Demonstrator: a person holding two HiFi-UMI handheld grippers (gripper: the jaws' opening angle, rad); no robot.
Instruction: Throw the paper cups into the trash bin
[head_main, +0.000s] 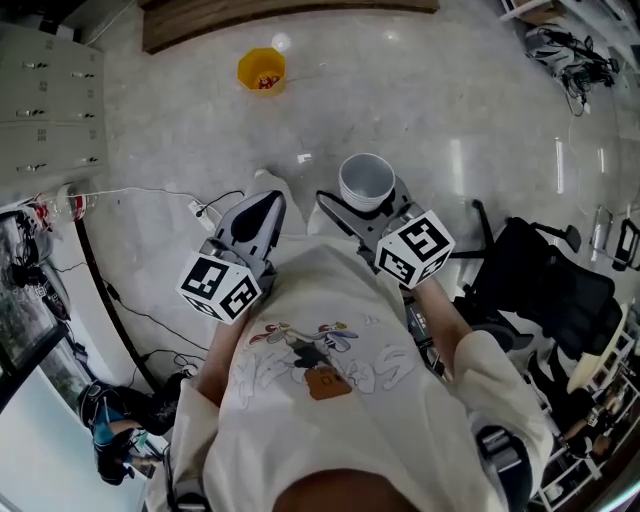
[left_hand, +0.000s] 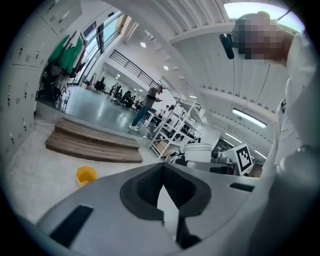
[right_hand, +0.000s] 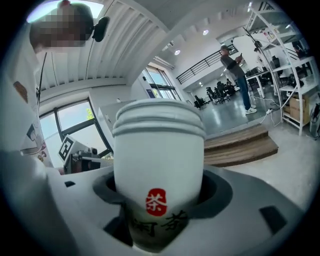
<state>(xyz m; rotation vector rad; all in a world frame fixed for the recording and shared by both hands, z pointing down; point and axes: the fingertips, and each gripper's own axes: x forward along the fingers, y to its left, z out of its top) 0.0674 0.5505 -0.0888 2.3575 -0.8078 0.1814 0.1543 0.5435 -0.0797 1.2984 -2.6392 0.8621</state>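
A pale glossy stone floor (head_main: 440, 110) fills most of the head view, smooth enough to throw back the ceiling lights, with a low brown wooden step (head_main: 250, 22) of plank-like boards along its far edge. Nearer, the two grey, matte hard-shelled grippers are held out in front of the person's chest. The left gripper (head_main: 262, 208) has its jaws pressed together with nothing between them, the dark inner pads meeting at the tips. The right gripper (head_main: 366, 212) stands spread wide and pinches the lower body of the white paper cups (head_main: 366, 180), which stand upright with the open mouth towards the head camera. Out on the floor the small yellow plastic trash bin (head_main: 262, 70) stands open-topped, something red showing inside. It lies well apart from the cups, ahead and to the left of the loaded claw, so the carry must run forward and leftward. The empty left claw is the nearer one but has nothing to drop. The cups are thin and tapered, and several stacked rolled rims (right_hand: 158, 120) suggest nested ones. A red seal (right_hand: 156, 201) sits above black characters.
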